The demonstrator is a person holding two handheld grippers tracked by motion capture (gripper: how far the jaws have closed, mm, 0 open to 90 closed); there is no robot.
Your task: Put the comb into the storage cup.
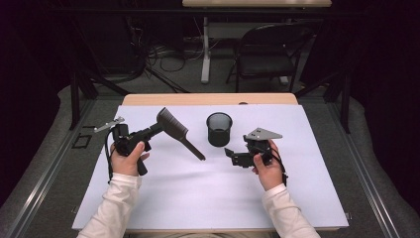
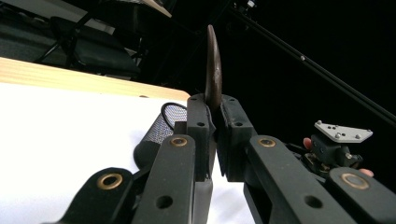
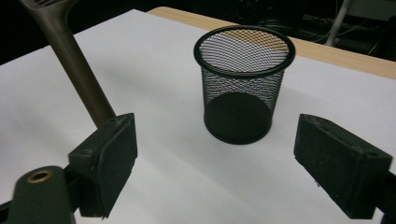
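The dark brown slotted plastic spatula [image 1: 176, 130], light, stiff and smooth, hangs above the white table sheet [image 1: 198, 193] left of the black mesh cup [image 1: 219, 129], clenched by its blade in the left gripper [image 1: 151, 131], best retaken at its handle by the right gripper [image 1: 229, 152], whose jaws stand apart and empty.

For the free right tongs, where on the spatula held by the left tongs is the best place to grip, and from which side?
Probably the bare handle end of the spatula, which slants down toward the table beside the mesh cup. The left tongs clamp the flat head end, so the long thin shaft is free. The right tongs stand open, nothing between them, and could come from the spatula's right, jaws closing across the narrow shaft.
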